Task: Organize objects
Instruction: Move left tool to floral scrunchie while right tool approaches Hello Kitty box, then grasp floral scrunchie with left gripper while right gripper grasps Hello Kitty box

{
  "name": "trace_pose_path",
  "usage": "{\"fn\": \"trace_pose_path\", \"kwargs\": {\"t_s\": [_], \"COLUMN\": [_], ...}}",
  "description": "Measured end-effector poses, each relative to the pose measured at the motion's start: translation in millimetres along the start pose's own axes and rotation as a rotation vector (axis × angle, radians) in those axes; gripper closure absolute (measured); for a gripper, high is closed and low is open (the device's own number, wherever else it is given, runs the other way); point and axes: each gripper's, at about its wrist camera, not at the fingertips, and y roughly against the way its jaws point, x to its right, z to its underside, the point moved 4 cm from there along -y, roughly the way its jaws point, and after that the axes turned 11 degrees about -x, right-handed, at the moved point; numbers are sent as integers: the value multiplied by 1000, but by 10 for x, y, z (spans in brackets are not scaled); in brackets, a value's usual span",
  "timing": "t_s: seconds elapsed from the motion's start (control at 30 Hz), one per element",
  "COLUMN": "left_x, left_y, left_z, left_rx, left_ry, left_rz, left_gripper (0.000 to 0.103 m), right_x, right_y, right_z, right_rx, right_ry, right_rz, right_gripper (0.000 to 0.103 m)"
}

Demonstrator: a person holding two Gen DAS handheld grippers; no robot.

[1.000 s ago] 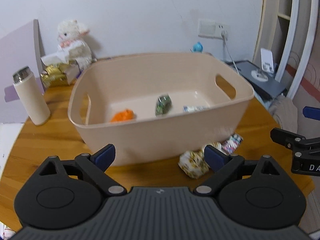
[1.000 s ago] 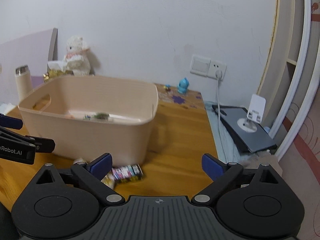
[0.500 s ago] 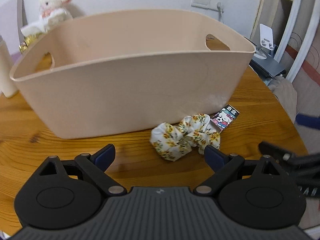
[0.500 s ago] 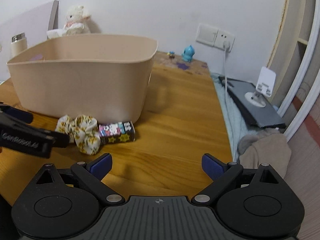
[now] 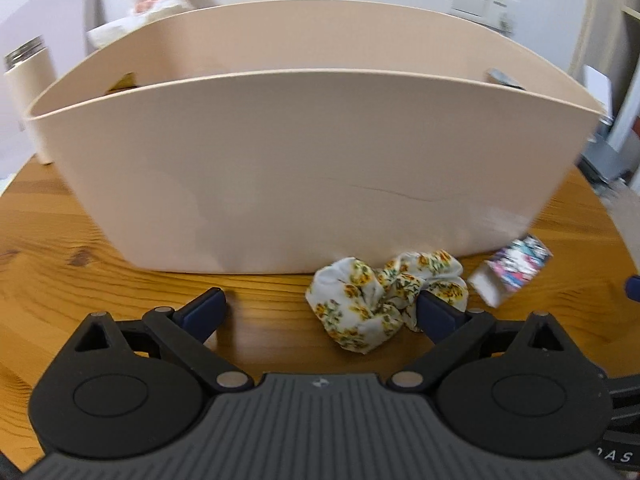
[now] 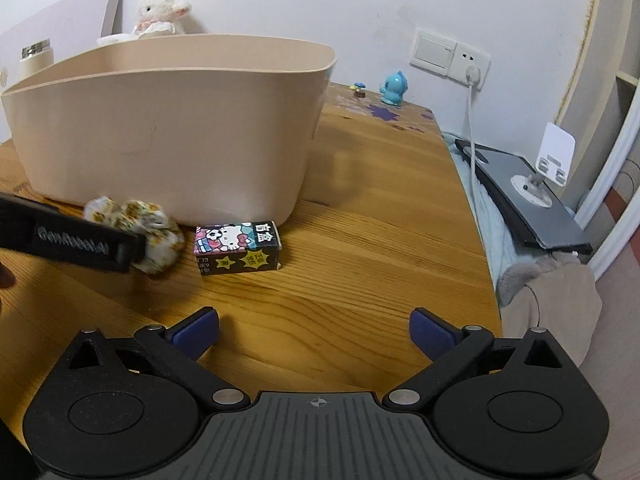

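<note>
A white wall with a switch plate and socket (image 6: 450, 57) backs the round wooden table (image 6: 360, 240) I am working at, and a plush lamb (image 6: 160, 10) and a pale flask (image 5: 30, 96) stand behind the big beige tub (image 5: 304, 168) that fills most of my left view. At the foot of the tub's near wall lies the floral scrunchie (image 5: 376, 300), a crumpled ring with no clear long axis, bunched a little wider across than deep. Just to its right is the small cartoon-printed box (image 6: 238, 252), lying flat on its side with its long axis running roughly left to right along the tub wall; in the left view its white end flap faces toward me and to the left. My left gripper (image 5: 320, 308) is spread wide and low to the table, its right fingertip (image 5: 434, 312) pressed up against the scrunchie, the left fingertip well apart from it on bare wood. My right gripper (image 6: 314, 330) is also spread wide, holding nothing, hanging over bare table nearer to me than the box. Compared with half a second ago, the tub looms larger and I can no longer see over its rim, the scrunchie sits right at my left fingertip, and the box has come closer in my right view.
</note>
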Motion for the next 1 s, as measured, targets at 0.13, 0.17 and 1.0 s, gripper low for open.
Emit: {"fn": "trace_pose_path", "kwargs": {"t_s": [0.13, 0.17, 1.0], "left_x": [-188, -215, -235], "left_y": [14, 12, 22], "left_z": [11, 10, 46], "left_rx": [-3, -4, 5], "left_ry": [34, 42, -54], "left_rz": [-23, -31, 26], "left_gripper": [2, 2, 0], "right_x": [-71, -91, -193], "right_y": [-26, -28, -257], "right_z": [-41, -52, -295], "right_rx": [25, 31, 41], "right_ry": [17, 22, -31], "right_rz": [-14, -15, -90], "right_gripper": [0, 0, 2]}}
